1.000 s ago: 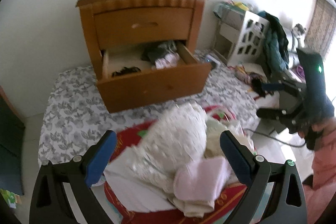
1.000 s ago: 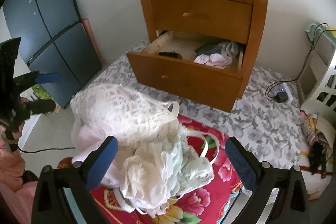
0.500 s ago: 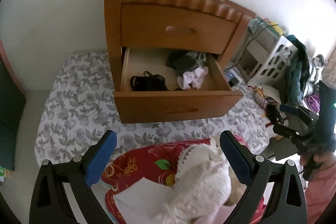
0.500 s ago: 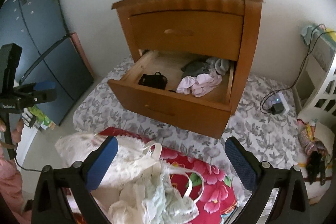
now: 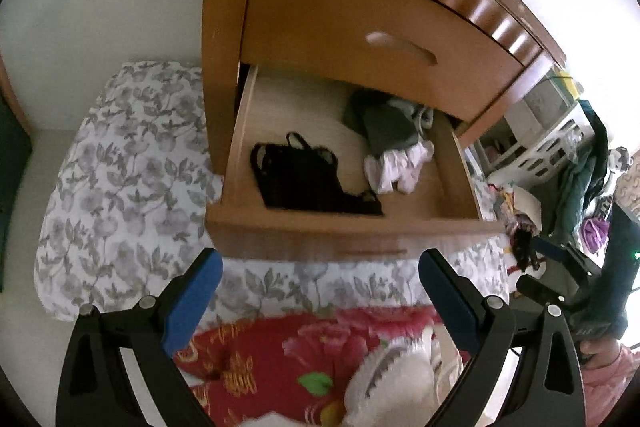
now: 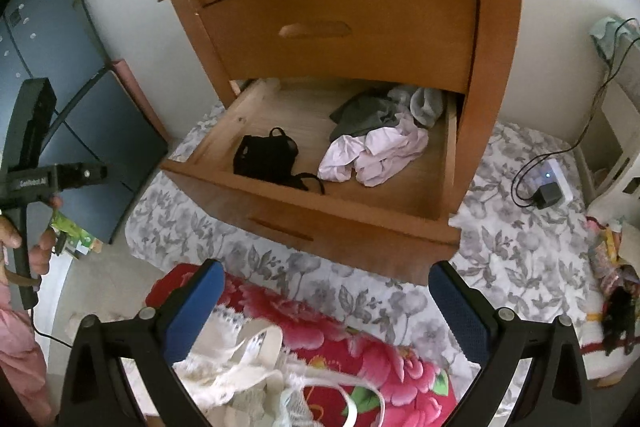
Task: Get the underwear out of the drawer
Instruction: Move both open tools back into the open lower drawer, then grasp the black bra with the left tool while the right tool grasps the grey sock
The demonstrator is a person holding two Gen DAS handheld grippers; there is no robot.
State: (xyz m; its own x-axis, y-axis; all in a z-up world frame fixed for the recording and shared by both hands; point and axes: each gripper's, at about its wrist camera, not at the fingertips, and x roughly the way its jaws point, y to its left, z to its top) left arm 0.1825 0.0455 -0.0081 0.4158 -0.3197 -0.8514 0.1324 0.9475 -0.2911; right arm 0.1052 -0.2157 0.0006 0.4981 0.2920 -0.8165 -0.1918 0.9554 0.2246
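fingers of left hand-held gripper (image 5: 318, 291) spread wide, empty; right hand-held gripper (image 6: 326, 301) likewise, before open drawer (image 6: 320, 211).

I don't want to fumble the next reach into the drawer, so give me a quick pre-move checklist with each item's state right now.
1. Lower drawer pulled open enough to reach in: ok.
2. Underwear left inside: ok; a black piece, a pale pink piece and grey pieces lie there.
3. Black piece apart from the pink and grey heap: ok, bare drawer floor between them.
4. Left tool open and empty: ok.
5. Right tool open and empty: ok.
6. Tools above the drawer: not ok; both are in front of it, over the floral cloth.
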